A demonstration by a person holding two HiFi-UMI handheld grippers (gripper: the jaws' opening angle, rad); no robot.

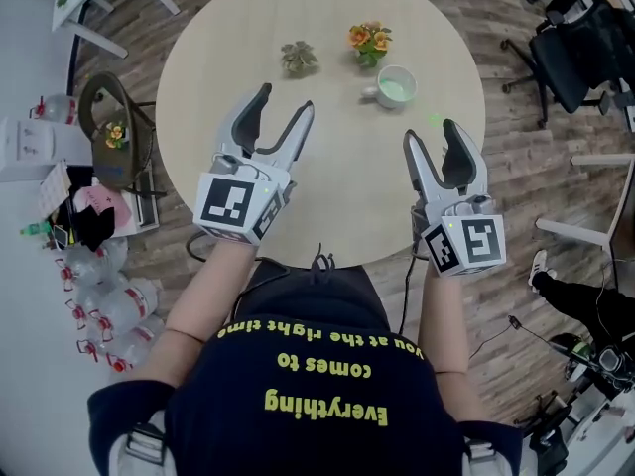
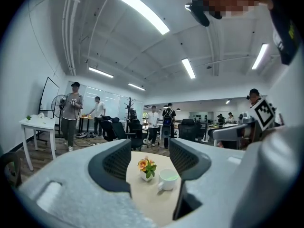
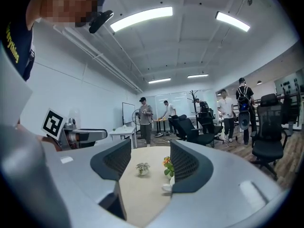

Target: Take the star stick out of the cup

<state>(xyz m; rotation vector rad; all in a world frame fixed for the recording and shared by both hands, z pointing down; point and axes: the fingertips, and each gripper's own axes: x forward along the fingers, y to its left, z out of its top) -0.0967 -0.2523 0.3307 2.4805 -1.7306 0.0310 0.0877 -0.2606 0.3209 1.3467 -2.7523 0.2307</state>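
A white cup (image 1: 395, 87) stands on the round pale table (image 1: 327, 167), far right of centre, and its inside looks pale green. I cannot make out a star stick in it. A tiny green speck (image 1: 436, 119) lies on the table near the right fingertips, too small to identify. My left gripper (image 1: 286, 99) hovers open over the table's near middle and frames the cup (image 2: 167, 178) between its jaws (image 2: 151, 148). My right gripper (image 1: 431, 131) is open and empty near the right edge. Its right jaw partly hides the cup (image 3: 167, 184).
An orange flower pot (image 1: 369, 43) stands just behind the cup, and a small succulent (image 1: 298, 58) sits to its left. A wooden chair (image 1: 114, 132) and bottles (image 1: 99, 305) crowd the floor at left; a black office chair (image 1: 580, 53) is at right. People stand further off.
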